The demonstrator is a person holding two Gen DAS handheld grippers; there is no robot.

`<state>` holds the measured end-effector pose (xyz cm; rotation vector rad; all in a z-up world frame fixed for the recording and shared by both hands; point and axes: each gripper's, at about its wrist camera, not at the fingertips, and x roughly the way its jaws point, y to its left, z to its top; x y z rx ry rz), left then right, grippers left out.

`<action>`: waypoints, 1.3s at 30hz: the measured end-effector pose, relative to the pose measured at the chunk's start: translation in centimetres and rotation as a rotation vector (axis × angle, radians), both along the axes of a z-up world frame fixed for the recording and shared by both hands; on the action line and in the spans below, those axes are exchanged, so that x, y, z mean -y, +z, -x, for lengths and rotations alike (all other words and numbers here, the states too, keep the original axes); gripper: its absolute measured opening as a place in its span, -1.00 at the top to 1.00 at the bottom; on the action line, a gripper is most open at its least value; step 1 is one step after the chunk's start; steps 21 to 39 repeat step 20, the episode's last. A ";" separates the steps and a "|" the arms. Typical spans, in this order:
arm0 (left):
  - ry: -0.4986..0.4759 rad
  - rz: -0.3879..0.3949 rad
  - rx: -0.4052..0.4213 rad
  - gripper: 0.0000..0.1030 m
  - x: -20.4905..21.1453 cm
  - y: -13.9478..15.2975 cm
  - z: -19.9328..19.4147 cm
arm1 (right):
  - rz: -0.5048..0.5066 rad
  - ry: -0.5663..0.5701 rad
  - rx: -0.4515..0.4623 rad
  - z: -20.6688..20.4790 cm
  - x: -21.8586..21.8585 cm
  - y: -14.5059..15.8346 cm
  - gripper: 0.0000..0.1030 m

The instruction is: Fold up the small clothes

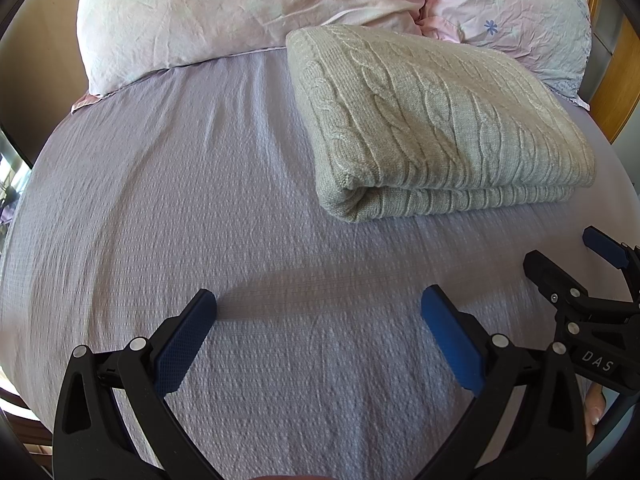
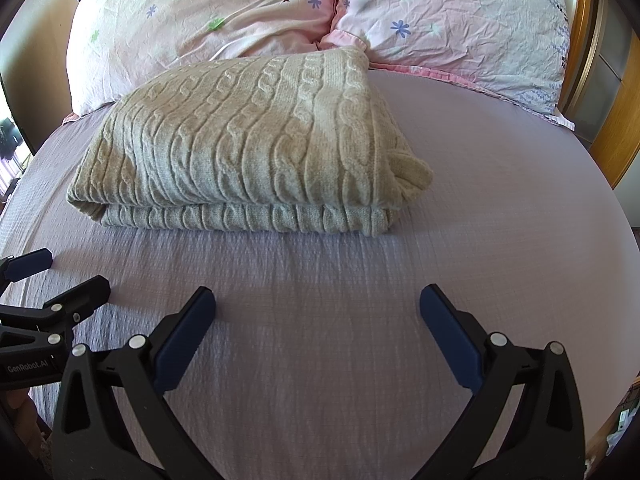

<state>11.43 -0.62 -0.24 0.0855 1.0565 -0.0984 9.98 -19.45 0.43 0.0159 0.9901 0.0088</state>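
A beige cable-knit sweater (image 1: 440, 120) lies folded into a thick rectangle on the lilac bedsheet (image 1: 200, 200), close to the pillows. It also shows in the right wrist view (image 2: 248, 144), with a bit of fabric sticking out at its right end. My left gripper (image 1: 319, 304) is open and empty, hovering over bare sheet in front and to the left of the sweater. My right gripper (image 2: 318, 304) is open and empty, in front of the sweater. The right gripper shows at the right edge of the left wrist view (image 1: 568, 260), and the left gripper shows at the left edge of the right wrist view (image 2: 60, 276).
Two pink flowered pillows (image 2: 200, 20) (image 2: 452, 24) lie behind the sweater at the head of the bed. A wooden bed frame (image 2: 612, 120) stands at the right. Bare sheet lies left of the sweater (image 1: 160, 160) and right of it (image 2: 500, 160).
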 end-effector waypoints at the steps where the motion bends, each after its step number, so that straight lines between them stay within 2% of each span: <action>1: 0.000 0.000 0.000 -0.97 0.0 0.0 0.0 | 0.000 0.000 0.000 0.0 0.0 0.0 -0.97; 39: -0.004 -0.001 -0.001 -0.97 0.0 0.0 0.0 | 0.000 0.002 0.000 0.0 0.0 0.0 -0.97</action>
